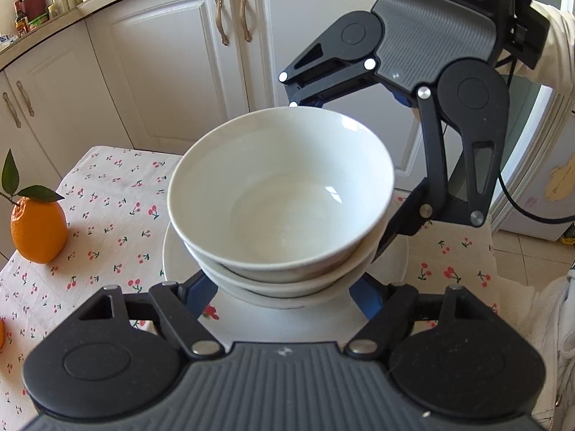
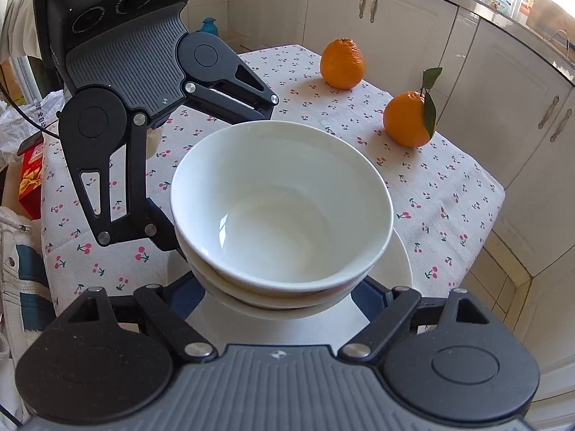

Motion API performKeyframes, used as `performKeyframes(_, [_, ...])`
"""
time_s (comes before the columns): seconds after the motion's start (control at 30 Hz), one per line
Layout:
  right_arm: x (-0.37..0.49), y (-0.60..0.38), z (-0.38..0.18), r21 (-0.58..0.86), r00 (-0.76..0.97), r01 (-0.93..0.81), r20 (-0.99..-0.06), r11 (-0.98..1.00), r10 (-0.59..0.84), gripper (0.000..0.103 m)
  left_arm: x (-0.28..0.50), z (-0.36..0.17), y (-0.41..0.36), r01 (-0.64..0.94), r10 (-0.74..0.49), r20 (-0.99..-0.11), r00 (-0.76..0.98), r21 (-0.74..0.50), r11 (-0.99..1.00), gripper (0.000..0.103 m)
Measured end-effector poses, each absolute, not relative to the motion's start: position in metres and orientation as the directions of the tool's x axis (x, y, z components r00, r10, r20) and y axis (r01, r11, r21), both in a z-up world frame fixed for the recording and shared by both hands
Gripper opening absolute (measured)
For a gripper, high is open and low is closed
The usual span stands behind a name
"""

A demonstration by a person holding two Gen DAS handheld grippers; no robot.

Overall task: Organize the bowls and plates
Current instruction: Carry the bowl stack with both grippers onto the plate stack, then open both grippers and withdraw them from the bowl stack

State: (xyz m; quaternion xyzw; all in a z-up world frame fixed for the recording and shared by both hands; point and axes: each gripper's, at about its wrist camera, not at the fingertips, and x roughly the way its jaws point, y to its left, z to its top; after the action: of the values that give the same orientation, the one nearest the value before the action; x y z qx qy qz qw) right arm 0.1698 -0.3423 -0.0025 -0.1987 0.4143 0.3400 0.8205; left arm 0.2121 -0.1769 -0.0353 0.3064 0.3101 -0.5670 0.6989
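Where claws flank, stacked bowls between

We saw two white bowls nested upright, the upper one empty, stacked on a white plate that lay on the cherry-print tablecloth.
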Motion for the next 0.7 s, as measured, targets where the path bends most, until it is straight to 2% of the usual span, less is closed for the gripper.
performKeyframes(0.7, [0.179, -0.352, -0.014, 0.005, 0.420, -0.687, -0.813, 0.727, 0.403, 0.093, 0.212, -0.040, -0.177, 0.978, -0.609, -0.770, 0.190, 0.098, 0.182, 0.080])
